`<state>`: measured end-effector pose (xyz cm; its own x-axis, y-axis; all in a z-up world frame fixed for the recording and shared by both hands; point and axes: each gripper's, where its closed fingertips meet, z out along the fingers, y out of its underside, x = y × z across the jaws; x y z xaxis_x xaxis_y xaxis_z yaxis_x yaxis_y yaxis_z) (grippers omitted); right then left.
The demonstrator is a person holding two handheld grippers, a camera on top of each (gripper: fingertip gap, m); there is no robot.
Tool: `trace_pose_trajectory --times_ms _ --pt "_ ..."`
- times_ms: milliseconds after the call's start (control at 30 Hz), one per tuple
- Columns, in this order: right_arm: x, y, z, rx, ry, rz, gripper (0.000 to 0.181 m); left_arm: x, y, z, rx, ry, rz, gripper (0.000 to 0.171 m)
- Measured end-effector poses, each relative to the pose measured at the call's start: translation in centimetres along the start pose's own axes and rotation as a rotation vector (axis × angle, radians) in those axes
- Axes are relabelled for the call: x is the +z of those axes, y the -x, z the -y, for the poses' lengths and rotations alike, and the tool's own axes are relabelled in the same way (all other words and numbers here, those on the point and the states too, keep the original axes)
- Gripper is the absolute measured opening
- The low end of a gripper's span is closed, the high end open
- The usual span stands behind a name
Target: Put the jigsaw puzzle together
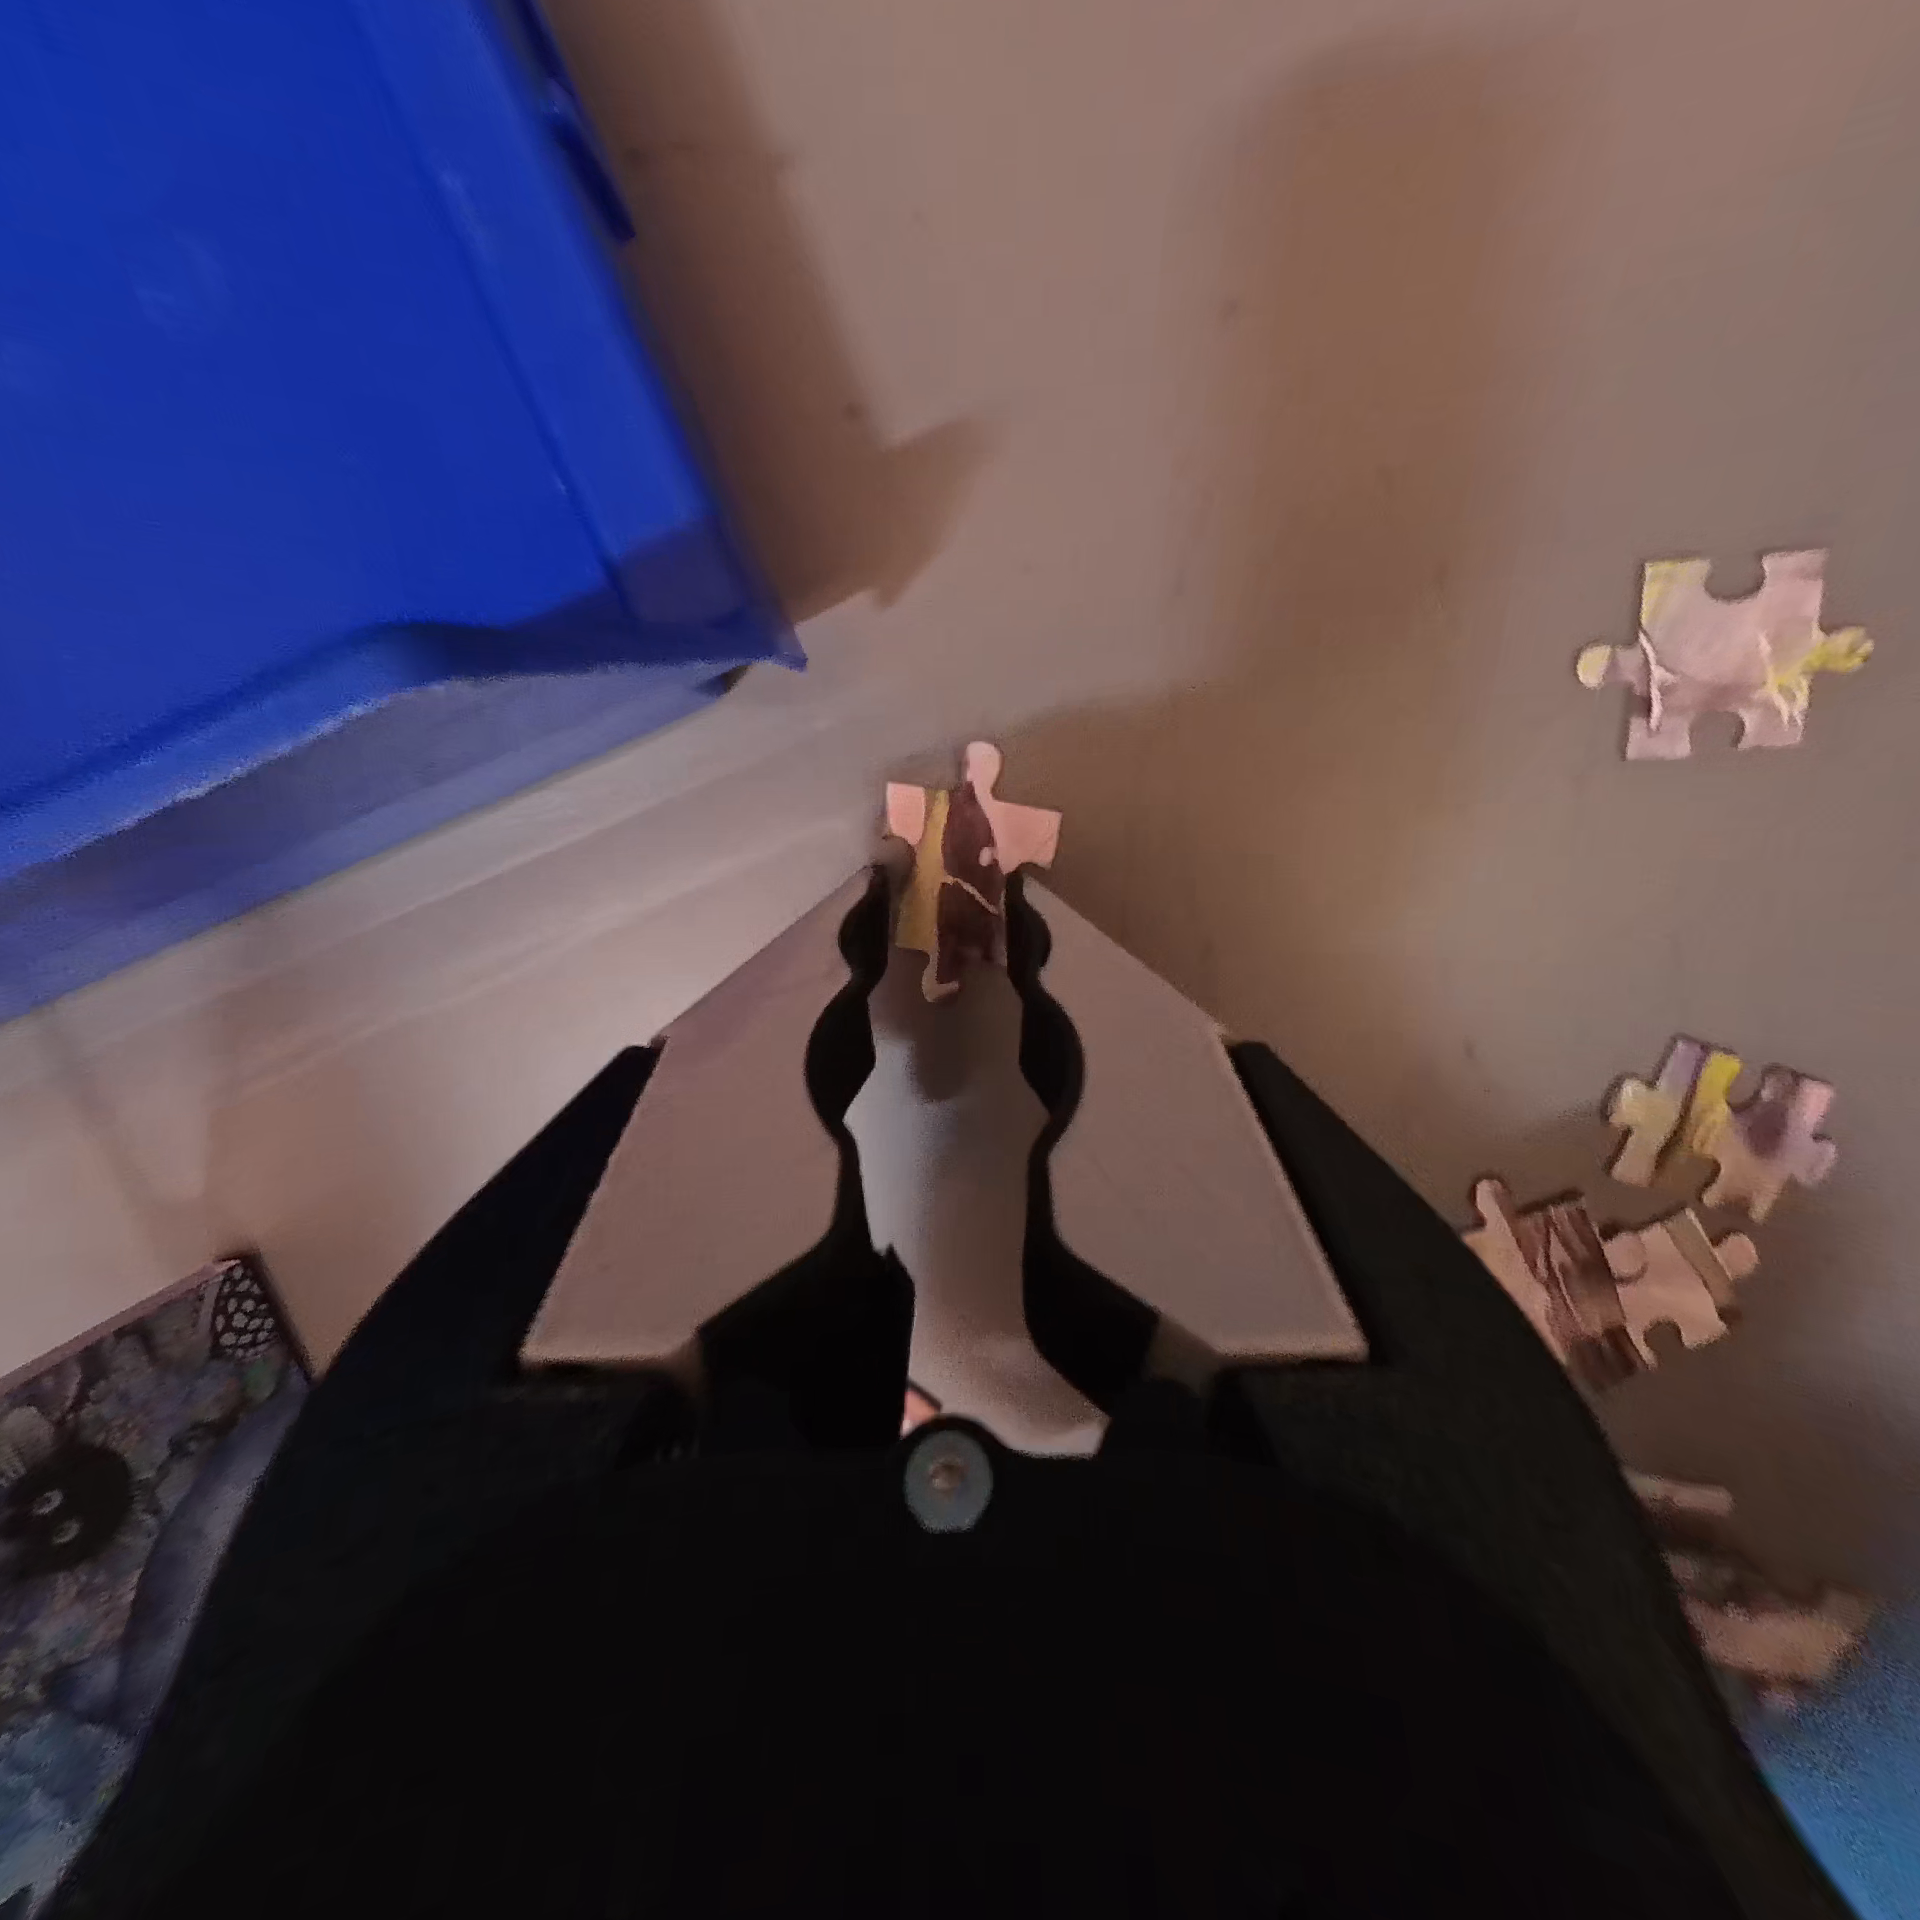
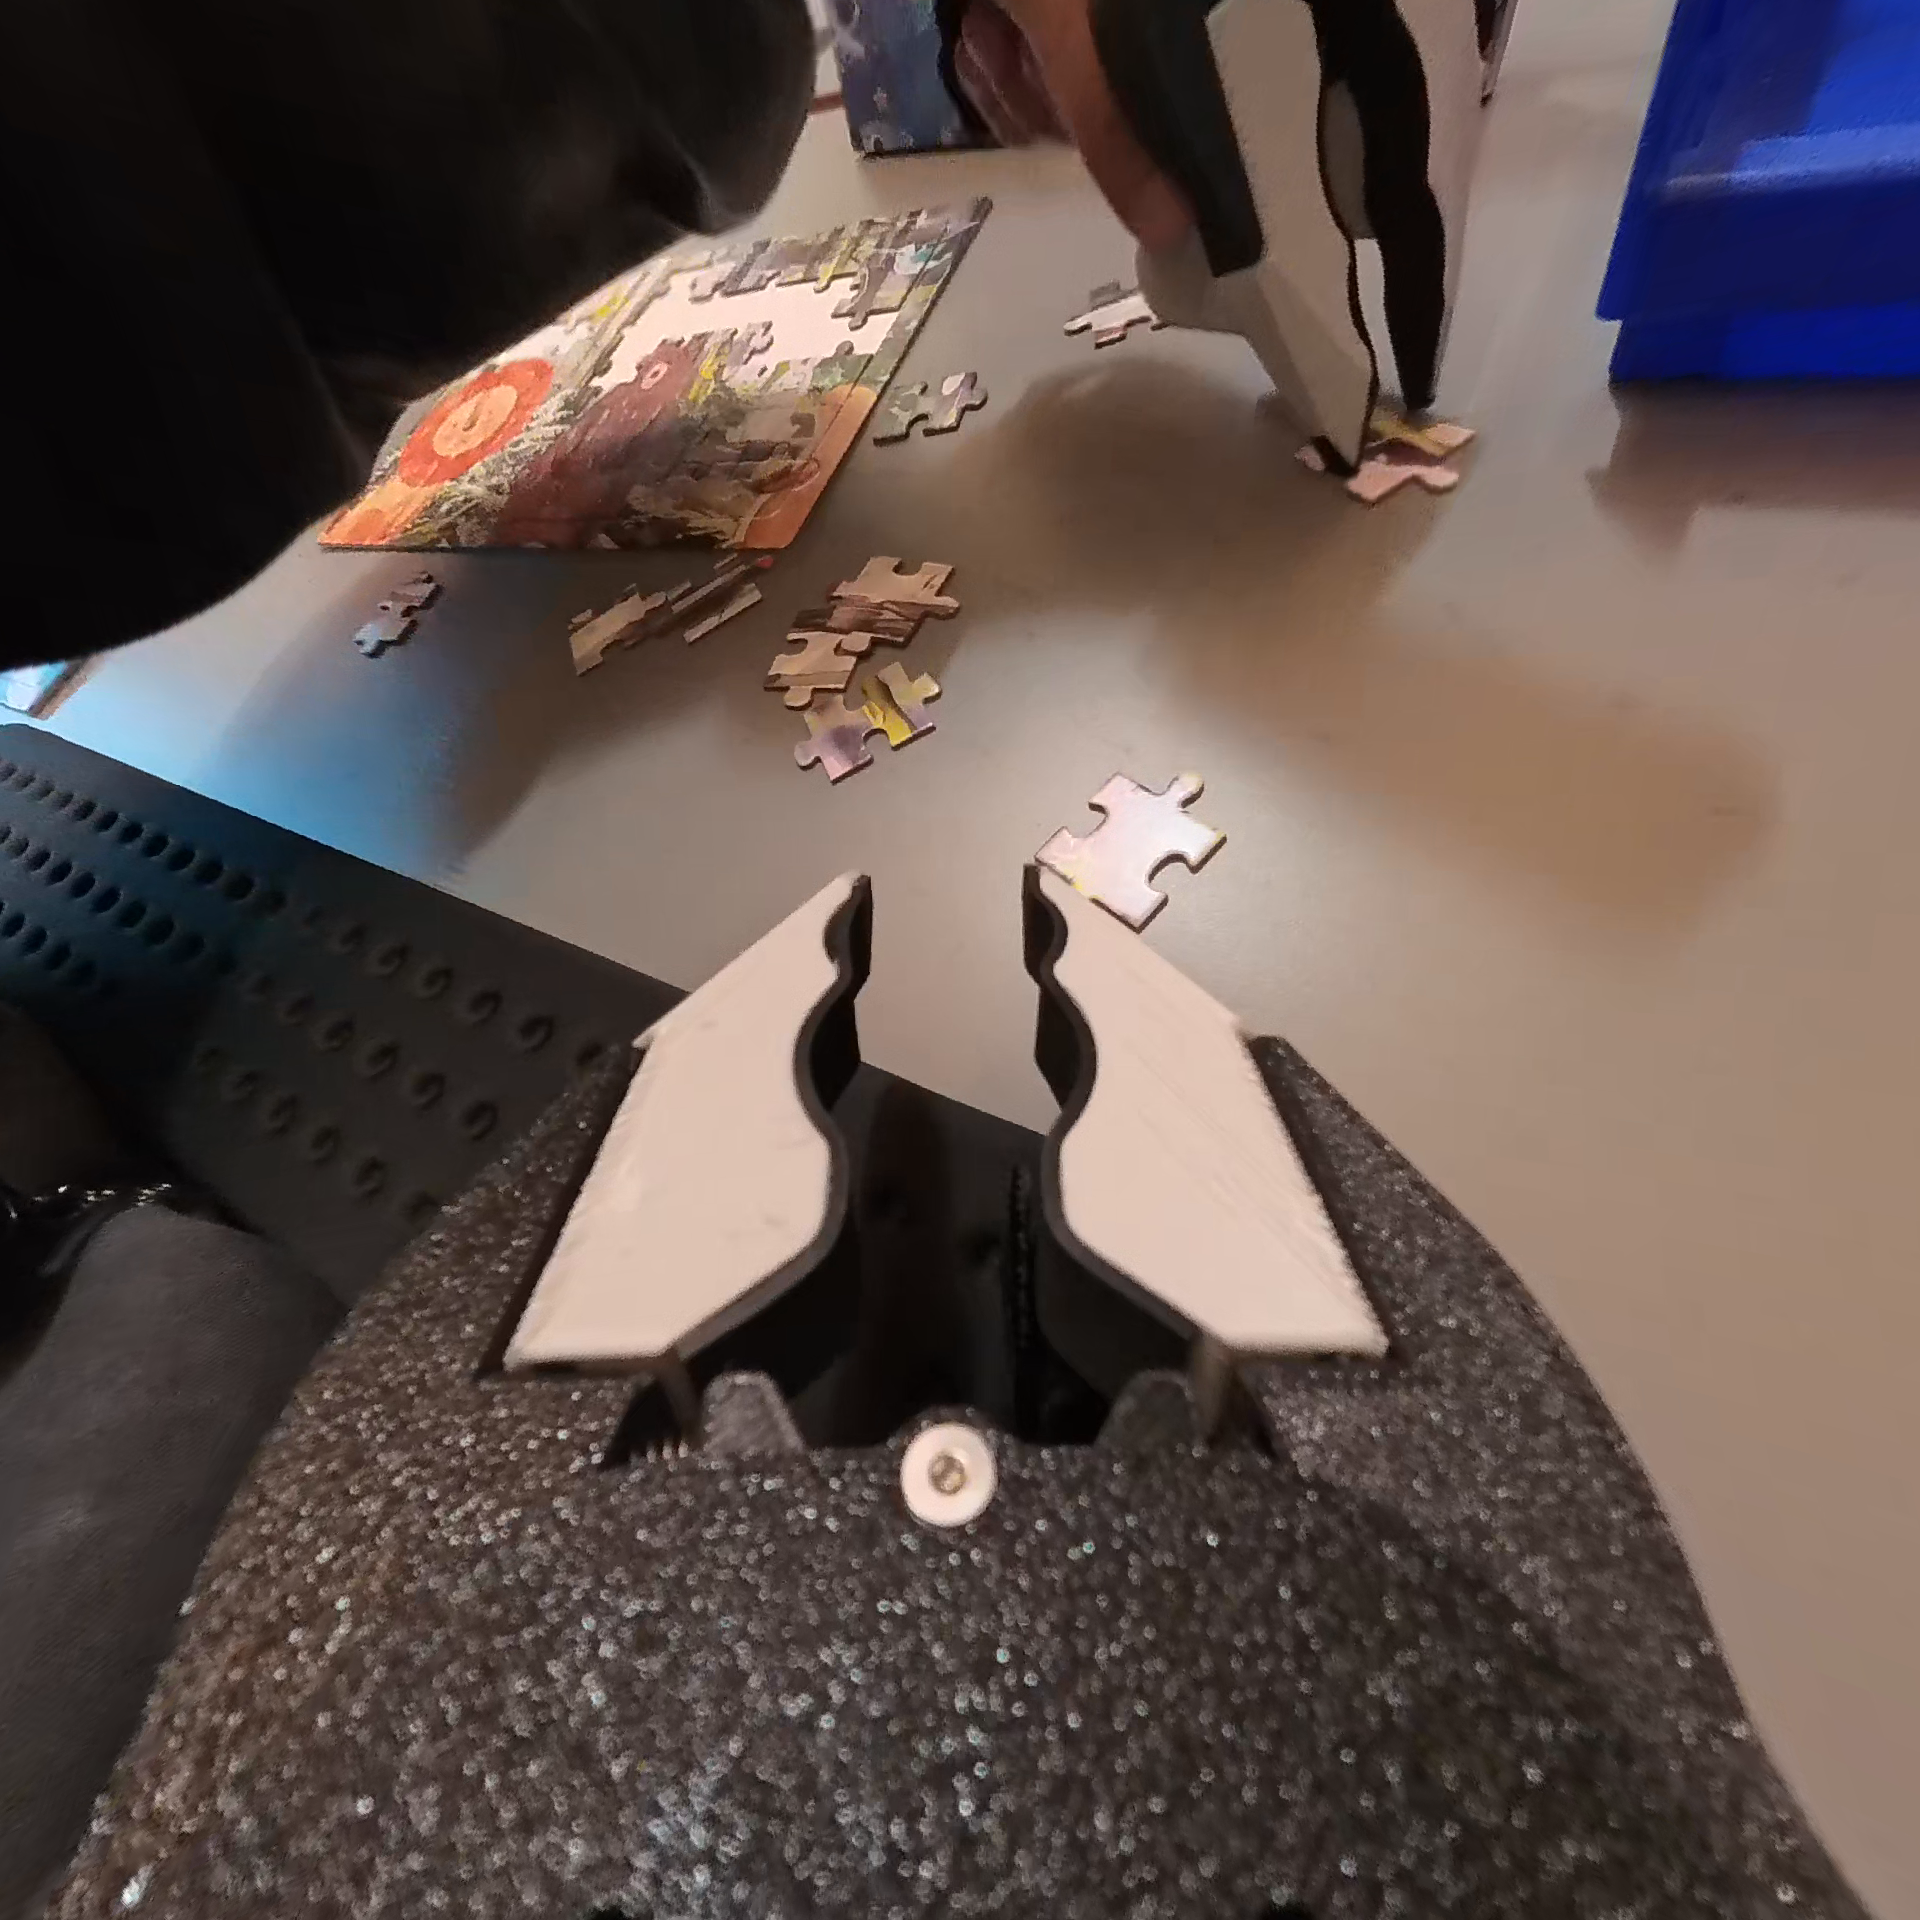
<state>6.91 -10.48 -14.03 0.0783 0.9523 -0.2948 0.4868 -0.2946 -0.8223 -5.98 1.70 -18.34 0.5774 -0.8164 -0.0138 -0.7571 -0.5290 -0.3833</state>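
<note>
Left gripper (image 1: 951, 894) pinches a puzzle piece (image 1: 961, 862); right gripper (image 2: 945, 899), half open, holds nothing.

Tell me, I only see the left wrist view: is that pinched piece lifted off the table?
Observer: No, the puzzle piece lies flat on the table under the left hand-held gripper.
Visitor: Where's the puzzle?
Observer: A partly finished puzzle lies nearby, with an unfilled gap inside it.
Visitor: And the other gripper?
Observer: The right hand-held gripper is open, empty, beside a pale loose piece.
</note>
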Motion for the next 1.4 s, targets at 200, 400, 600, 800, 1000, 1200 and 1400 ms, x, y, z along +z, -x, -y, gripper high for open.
trace_pose_trajectory --times_ms 200,400,600,800,1000,1200,1400 --pt "0.1 0.1 -0.2 -0.012 0.012 -0.009 0.029 -2.3 -1.0 -2.3 0.055 0.074 -0.038 0.000" --pt "0.2 0.0 -0.3 -0.013 0.025 -0.019 0.029 -5.7 -1.1 -6.0 -0.014 0.074 0.022 0.000" --pt "0.4 -0.1 -0.6 -0.033 0.044 -0.044 0.029 -3.4 1.7 -2.9 -0.504 -0.117 0.292 0.047" --pt "0.2 0.1 -0.4 -0.018 0.024 -0.015 0.029 -1.0 1.0 -0.9 -0.690 -0.289 0.445 0.048" --pt "0.1 0.2 -0.4 -0.013 0.018 -0.007 0.029 -0.7 -0.1 -1.2 -0.811 -0.308 0.523 0.048" --pt "0.1 0.3 -0.5 -0.018 0.024 -0.007 0.029 -0.4 0.3 -0.3 -0.822 -0.335 0.548 0.050" --pt "0.1 0.3 -0.5 0.000 0.025 0.007 0.029 -0.6 0.9 -1.0 -0.885 -0.382 0.499 0.030"
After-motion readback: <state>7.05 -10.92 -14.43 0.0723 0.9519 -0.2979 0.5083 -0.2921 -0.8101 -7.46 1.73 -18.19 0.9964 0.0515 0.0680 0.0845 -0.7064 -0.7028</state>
